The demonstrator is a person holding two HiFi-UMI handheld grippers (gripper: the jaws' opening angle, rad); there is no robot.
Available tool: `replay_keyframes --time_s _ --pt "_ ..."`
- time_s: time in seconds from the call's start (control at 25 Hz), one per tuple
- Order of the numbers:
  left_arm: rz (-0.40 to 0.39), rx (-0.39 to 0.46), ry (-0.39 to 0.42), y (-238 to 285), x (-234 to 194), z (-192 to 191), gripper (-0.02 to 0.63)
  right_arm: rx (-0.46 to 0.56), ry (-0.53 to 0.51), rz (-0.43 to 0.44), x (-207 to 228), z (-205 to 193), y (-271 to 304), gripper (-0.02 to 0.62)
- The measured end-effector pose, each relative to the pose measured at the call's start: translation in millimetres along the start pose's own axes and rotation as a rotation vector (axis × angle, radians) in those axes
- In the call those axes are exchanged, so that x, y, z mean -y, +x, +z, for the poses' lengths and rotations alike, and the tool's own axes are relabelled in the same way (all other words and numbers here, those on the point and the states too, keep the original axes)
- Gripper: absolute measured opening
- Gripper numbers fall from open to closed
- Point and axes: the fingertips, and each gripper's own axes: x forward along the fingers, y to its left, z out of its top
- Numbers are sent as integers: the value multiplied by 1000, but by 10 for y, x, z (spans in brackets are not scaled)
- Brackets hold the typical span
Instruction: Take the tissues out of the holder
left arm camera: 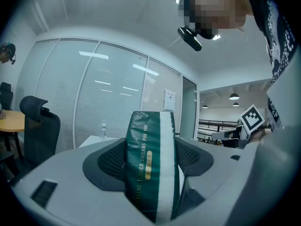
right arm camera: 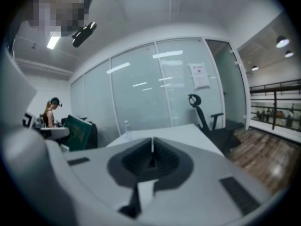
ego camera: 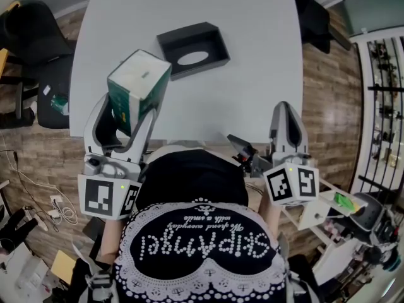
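My head camera looks steeply down onto the bench [ego camera: 252, 55], with the left gripper [ego camera: 126, 115] and right gripper [ego camera: 285, 109] low in frame. The left gripper view sits close behind its jaws and faces a glass wall [left arm camera: 94, 93], the tissue pack [left arm camera: 153, 164] filling its foreground. The right gripper view faces that wall too, across the bench, catching the pack at its left.

The tissue pack [ego camera: 139, 87] wears glossy green-and-white plastic film, the holder [ego camera: 189, 43] at its two o'clock looks matt black, the table [ego camera: 252, 74] smooth matt white, the floor [ego camera: 325, 106] at three o'clock wood-grained.
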Motion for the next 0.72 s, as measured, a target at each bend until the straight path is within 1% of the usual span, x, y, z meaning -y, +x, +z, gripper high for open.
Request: replay_keyframes --time_s 0.72 --pt "11 26 8 -15 -27 55 341 -2 -7 3 -6 15 6 34"
